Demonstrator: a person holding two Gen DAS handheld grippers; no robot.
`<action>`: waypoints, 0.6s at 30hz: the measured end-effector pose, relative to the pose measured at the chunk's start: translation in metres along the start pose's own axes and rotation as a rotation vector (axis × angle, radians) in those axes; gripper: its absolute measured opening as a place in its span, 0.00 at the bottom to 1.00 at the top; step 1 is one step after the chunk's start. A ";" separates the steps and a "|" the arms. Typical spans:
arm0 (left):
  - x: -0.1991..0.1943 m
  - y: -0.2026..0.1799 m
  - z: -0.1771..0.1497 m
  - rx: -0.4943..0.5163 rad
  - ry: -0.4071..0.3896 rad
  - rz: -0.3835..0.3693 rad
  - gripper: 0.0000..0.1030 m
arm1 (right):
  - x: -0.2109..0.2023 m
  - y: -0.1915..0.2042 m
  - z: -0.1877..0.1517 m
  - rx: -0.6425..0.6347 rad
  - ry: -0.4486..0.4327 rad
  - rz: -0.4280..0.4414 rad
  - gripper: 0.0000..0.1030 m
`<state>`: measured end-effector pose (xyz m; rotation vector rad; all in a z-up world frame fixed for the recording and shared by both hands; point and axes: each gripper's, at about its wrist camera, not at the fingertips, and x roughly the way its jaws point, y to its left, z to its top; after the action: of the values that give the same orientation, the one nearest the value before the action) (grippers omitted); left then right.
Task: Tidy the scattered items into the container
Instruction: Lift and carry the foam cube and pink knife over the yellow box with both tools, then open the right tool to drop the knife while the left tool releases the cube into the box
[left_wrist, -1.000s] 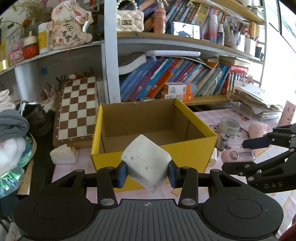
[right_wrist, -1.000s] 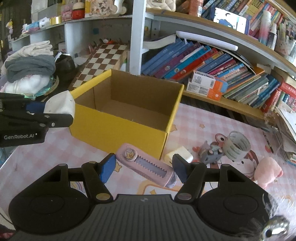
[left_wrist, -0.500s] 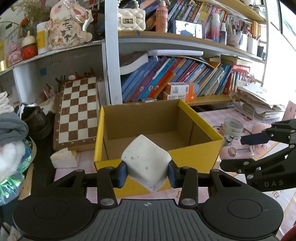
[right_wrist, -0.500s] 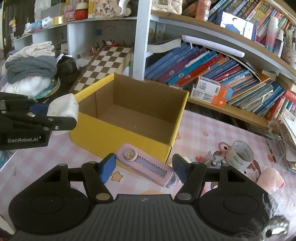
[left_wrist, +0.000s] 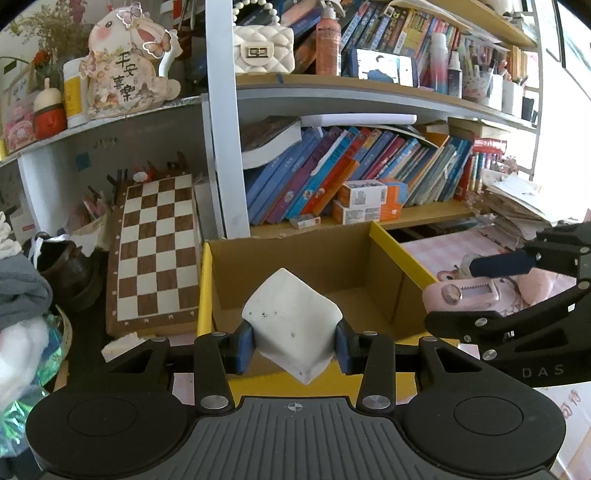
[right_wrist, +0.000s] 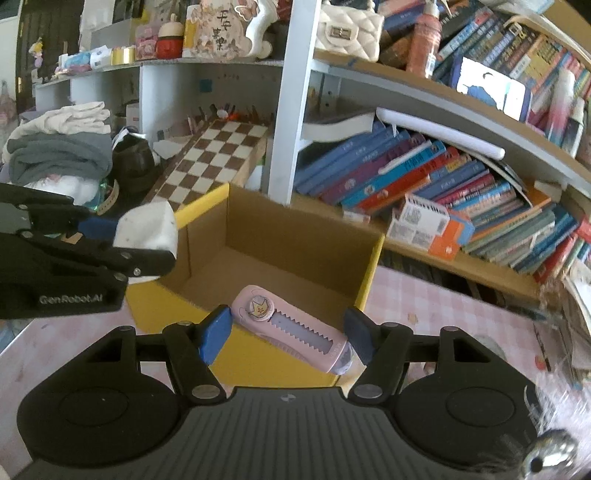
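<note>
The left hand-held gripper (left_wrist: 293, 345) clamps a white eraser block (left_wrist: 291, 325) over the yellow cardboard box (left_wrist: 399, 254); the right hand-held gripper (right_wrist: 288, 332) grips a pink utility knife (right_wrist: 291, 328) above the box's near rim.

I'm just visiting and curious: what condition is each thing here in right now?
Left gripper: shut on the white block.
White block: held, tilted on a corner.
Right gripper: shut on the pink utility knife.
Pink utility knife: held slantwise.
Yellow cardboard box: open on top, nothing visible inside.
</note>
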<state>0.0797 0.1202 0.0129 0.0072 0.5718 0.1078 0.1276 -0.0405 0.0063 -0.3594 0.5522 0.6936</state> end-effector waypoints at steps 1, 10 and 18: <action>0.002 0.000 0.002 0.006 0.002 -0.001 0.40 | 0.003 -0.001 0.003 -0.007 -0.004 0.001 0.63; 0.034 0.002 0.013 0.082 0.061 -0.003 0.40 | 0.037 -0.007 0.024 -0.092 0.012 0.011 0.63; 0.068 0.001 0.015 0.124 0.155 -0.008 0.40 | 0.077 -0.005 0.023 -0.193 0.084 0.027 0.63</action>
<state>0.1441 0.1289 -0.0114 0.1180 0.7324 0.0655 0.1882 0.0059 -0.0199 -0.5647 0.5718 0.7627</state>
